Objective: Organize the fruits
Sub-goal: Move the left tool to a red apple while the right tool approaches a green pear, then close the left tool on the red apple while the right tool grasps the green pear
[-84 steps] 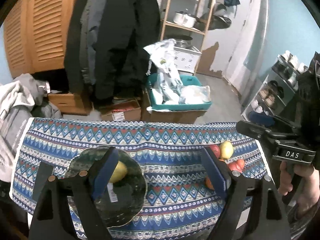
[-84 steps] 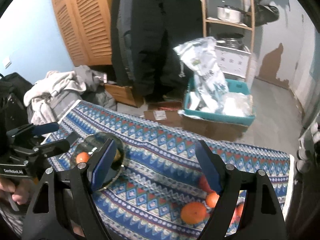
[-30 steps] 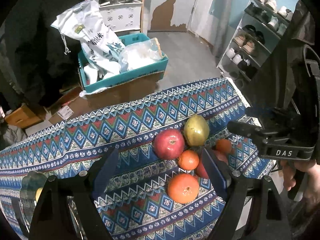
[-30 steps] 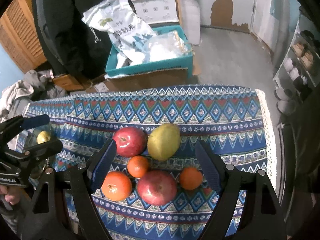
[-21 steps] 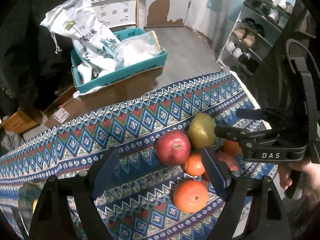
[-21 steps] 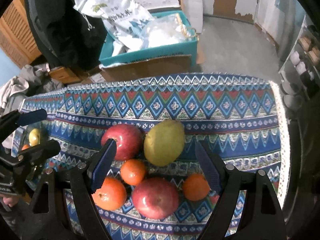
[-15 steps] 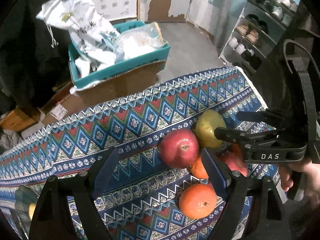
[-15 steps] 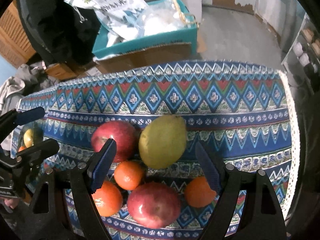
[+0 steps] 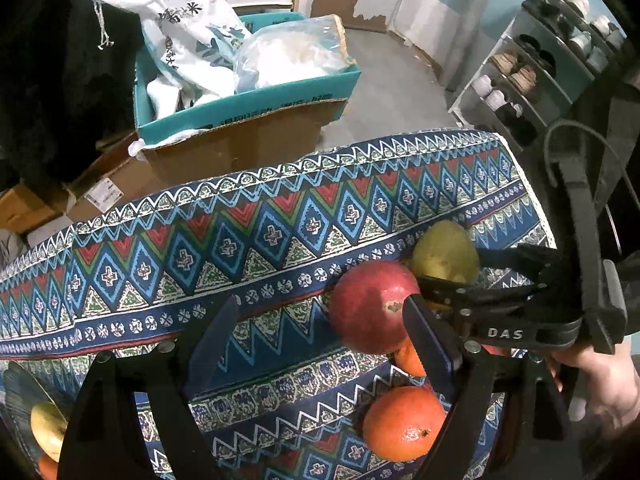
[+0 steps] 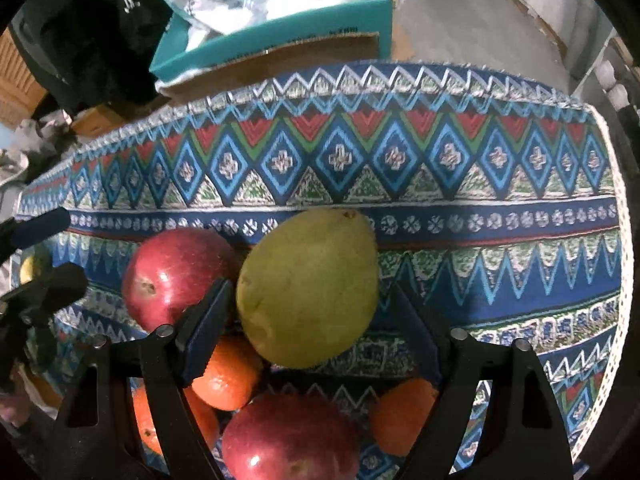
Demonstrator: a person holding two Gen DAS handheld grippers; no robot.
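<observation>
Partly hidden: lower red apple [image 10: 292,436] behind right gripper [image 10: 312,316], closing.

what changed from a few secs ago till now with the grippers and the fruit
Both grippers swung from the plate side to the fruit pile and came down close. The right gripper now straddles the yellow-green pear, jaws closing, the right pad not yet touching. The left gripper hangs open beside the red apple, holding nothing. The pile on the patterned cloth and the fruit on the plate have not moved.
</observation>
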